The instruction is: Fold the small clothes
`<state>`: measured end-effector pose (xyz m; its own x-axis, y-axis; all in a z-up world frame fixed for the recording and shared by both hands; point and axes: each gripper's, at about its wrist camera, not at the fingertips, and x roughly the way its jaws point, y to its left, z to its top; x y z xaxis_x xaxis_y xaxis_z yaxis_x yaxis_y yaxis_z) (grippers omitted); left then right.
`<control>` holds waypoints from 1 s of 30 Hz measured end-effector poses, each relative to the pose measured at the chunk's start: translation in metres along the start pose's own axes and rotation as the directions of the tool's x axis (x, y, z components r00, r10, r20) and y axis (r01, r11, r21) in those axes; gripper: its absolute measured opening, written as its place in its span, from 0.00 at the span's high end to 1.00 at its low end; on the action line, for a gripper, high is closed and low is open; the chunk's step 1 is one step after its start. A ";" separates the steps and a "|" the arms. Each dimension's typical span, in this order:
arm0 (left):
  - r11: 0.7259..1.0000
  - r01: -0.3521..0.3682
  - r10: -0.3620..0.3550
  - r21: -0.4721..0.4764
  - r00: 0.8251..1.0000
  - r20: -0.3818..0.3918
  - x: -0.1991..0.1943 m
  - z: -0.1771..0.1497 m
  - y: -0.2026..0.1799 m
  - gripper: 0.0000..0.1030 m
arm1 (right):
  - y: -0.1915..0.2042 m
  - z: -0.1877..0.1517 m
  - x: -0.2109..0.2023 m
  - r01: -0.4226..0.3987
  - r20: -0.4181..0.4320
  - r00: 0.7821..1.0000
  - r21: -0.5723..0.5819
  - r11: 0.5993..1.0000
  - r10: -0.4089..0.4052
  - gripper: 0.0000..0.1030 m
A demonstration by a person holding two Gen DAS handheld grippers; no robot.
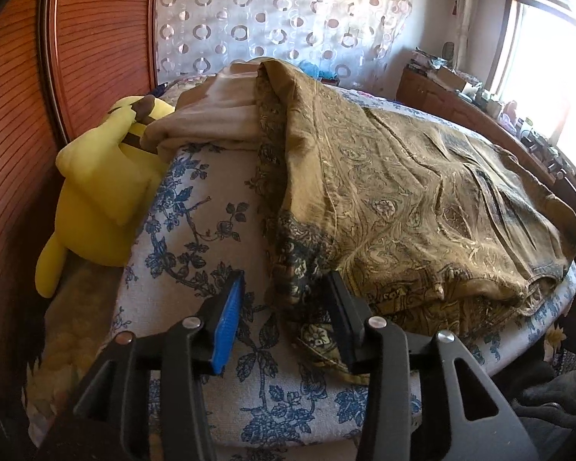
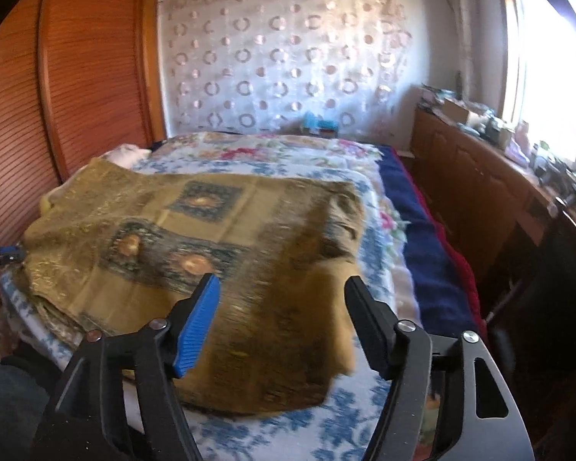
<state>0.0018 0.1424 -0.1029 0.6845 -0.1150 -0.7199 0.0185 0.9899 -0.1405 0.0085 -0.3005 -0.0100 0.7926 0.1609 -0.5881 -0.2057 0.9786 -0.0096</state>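
Left tool [image 1: 284, 292] parted, over cloth [image 1: 403, 199]

Olive paisley cloth [image 1: 422, 199], blue-floral bedcover [image 1: 196, 230]

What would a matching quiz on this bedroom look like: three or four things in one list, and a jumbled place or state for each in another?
Things:
1. olive-gold patterned cloth
2. yellow plush toy
3. blue-and-white floral bed cover
4. right gripper

Places or states:
A. spread under the cloth
B. jaws open, holding nothing
C. folded on the bed
D. beside the wooden slatted wall

Pairs: 1-C, 2-D, 3-A, 4-B
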 end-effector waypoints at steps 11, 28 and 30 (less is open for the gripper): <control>1.000 -0.013 0.013 0.010 1.000 0.008 -0.001 -0.001 -0.004 0.59 | 0.062 -0.002 0.045 -0.150 -0.069 0.987 -0.062 0.987 0.146 0.32; 1.000 -0.014 0.014 -0.007 1.000 0.010 0.004 0.007 -0.006 0.56 | 0.096 -0.039 0.088 -0.133 -0.170 0.979 -0.101 0.986 0.114 0.27; 1.000 -0.008 0.008 -0.017 1.000 0.006 0.006 0.009 -0.005 0.56 | 0.096 -0.041 0.087 -0.129 -0.159 0.981 -0.101 0.987 0.112 0.23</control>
<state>0.0124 0.1377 -0.1000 0.6892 -0.1066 -0.7167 0.0006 0.9892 -0.1465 0.0348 -0.1980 -0.0952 0.6633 0.2467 -0.7065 -0.3628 0.9317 -0.0153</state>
